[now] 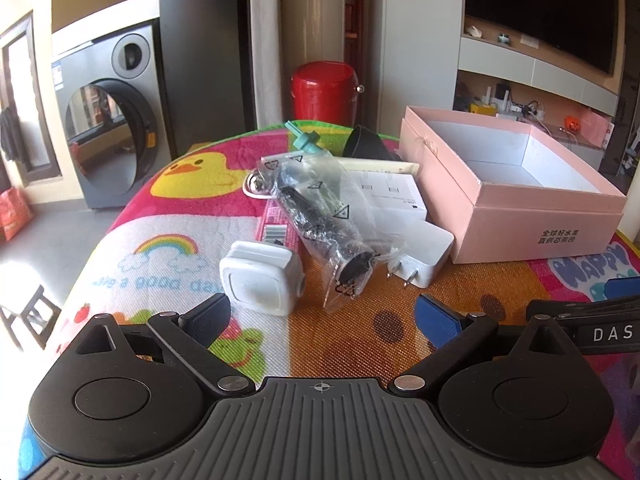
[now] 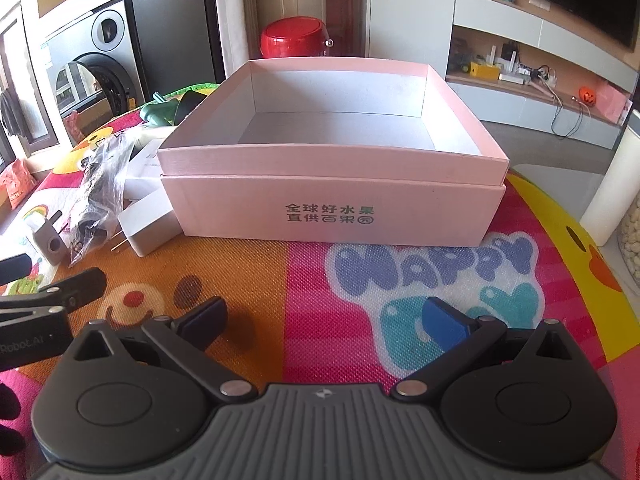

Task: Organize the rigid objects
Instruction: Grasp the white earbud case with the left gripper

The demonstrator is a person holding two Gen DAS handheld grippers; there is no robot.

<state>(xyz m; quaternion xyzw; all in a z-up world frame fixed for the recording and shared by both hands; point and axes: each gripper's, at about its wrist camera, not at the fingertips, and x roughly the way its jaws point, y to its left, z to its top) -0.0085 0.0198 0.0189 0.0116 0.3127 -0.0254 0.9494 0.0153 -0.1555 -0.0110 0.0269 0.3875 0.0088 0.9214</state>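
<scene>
Hovering low over the near edge of the cartoon-printed mat (image 1: 168, 256), the left gripper (image 1: 322, 318) has its fingers spread wide with nothing between them, and the right gripper (image 2: 324, 322) is likewise spread and empty above the mat's "HAPPY" lettering. Just beyond the left gripper lies a small white square gadget (image 1: 260, 280), and beside it a black cylindrical item sealed in a clear plastic bag (image 1: 320, 220). Touching that bag's far side is a white plug adapter (image 1: 424, 256) with its prongs facing the near edge. Behind these rest a flat white carton (image 1: 394, 196) and a teal object (image 1: 306, 140) toward the mat's far edge. To the right, the open pink box (image 2: 336, 208) sits nested in its lid.
</scene>
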